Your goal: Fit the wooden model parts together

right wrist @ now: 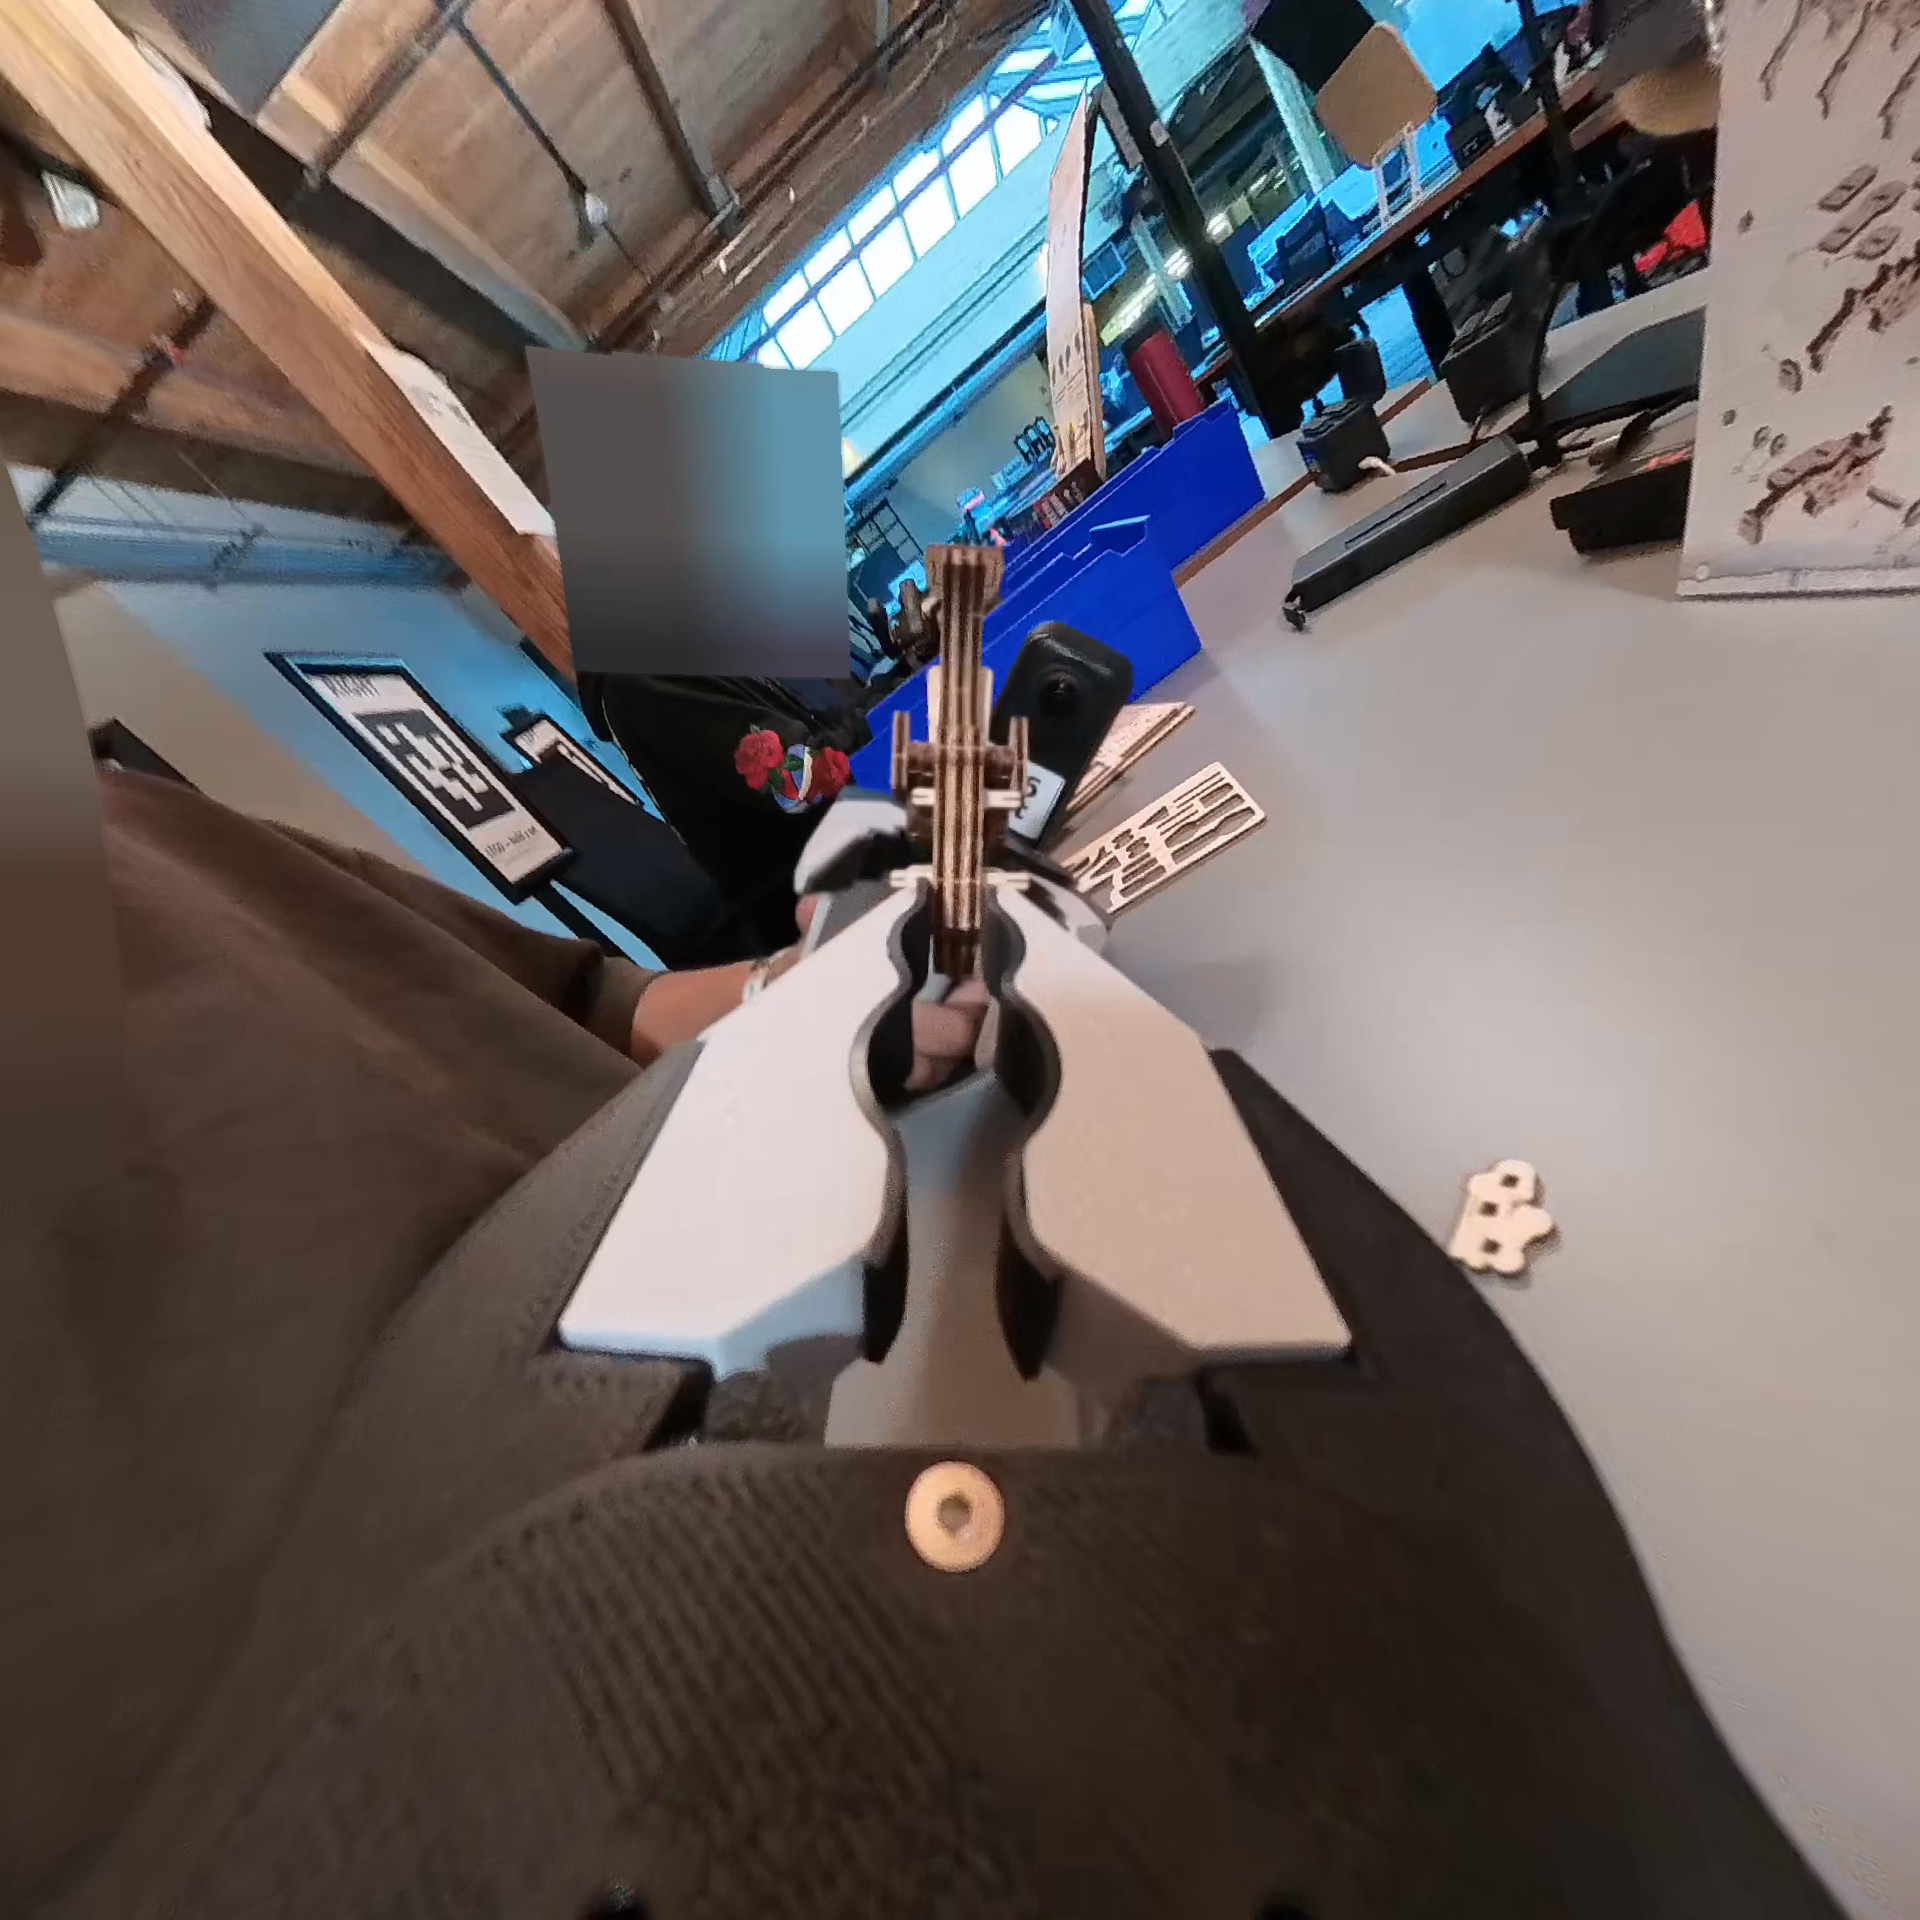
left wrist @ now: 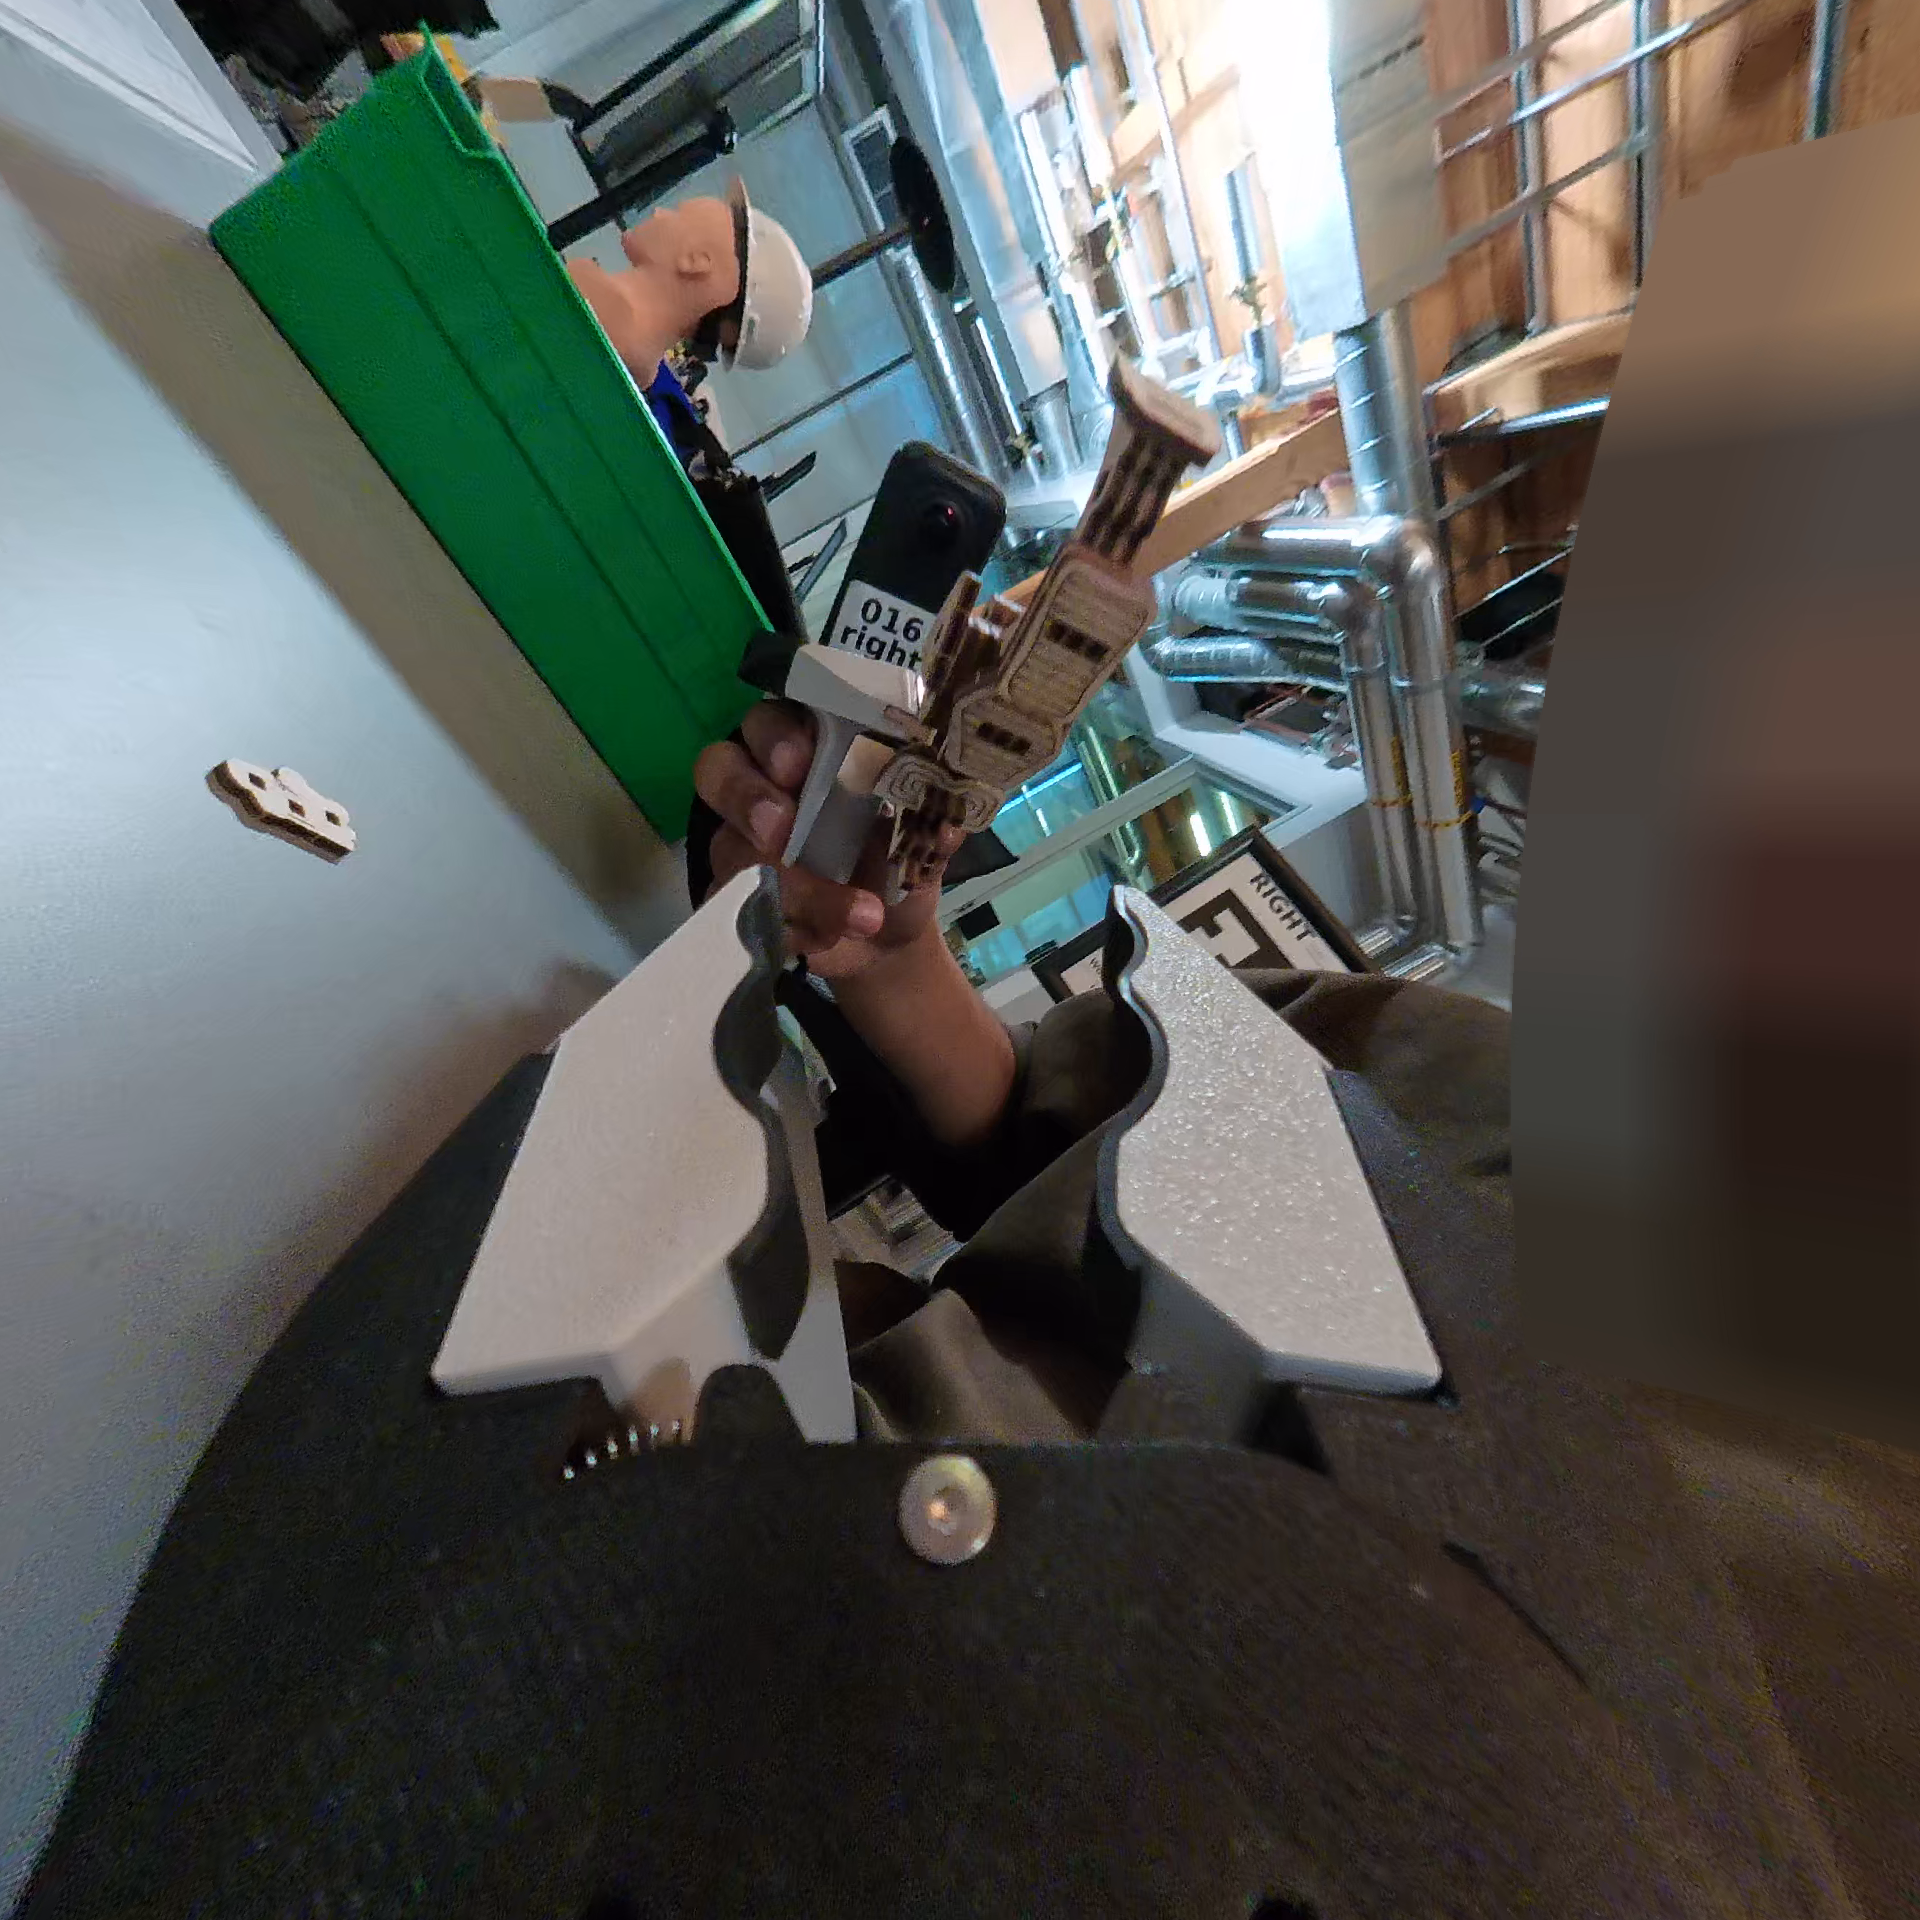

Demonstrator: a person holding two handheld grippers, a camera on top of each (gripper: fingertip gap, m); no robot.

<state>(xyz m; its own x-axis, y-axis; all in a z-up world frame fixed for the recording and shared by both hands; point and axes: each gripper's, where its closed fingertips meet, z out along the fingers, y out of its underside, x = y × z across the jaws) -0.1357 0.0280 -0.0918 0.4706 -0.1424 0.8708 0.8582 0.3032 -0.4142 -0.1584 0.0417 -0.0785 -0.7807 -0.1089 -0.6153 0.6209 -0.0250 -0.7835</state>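
Observation:
My right gripper (right wrist: pixel 956 902) is shut on a partly built wooden model (right wrist: pixel 958 748) and holds it upright in the air, edge-on to its own camera. In the left wrist view the same model (left wrist: pixel 1049 644) shows from the side, tall and slotted, clamped in the right gripper (left wrist: pixel 891 740) with a hand behind it. My left gripper (left wrist: pixel 937 914) is open and empty, a short way from the model and pointing at it. A small flat wooden part (left wrist: pixel 283 810) with square holes lies loose on the grey table; it also shows in the right wrist view (right wrist: pixel 1501 1218).
A green bin (left wrist: pixel 499 416) stands on the table behind the loose part. Cut-out wooden sheets (right wrist: pixel 1169 831) lie near blue bins (right wrist: pixel 1101 592). A person in a black top (right wrist: pixel 717 790) sits across the table. A black bar and boxes (right wrist: pixel 1403 520) lie at the far right. Only a small space, under 4 cm, lies between the two pairs of fingers.

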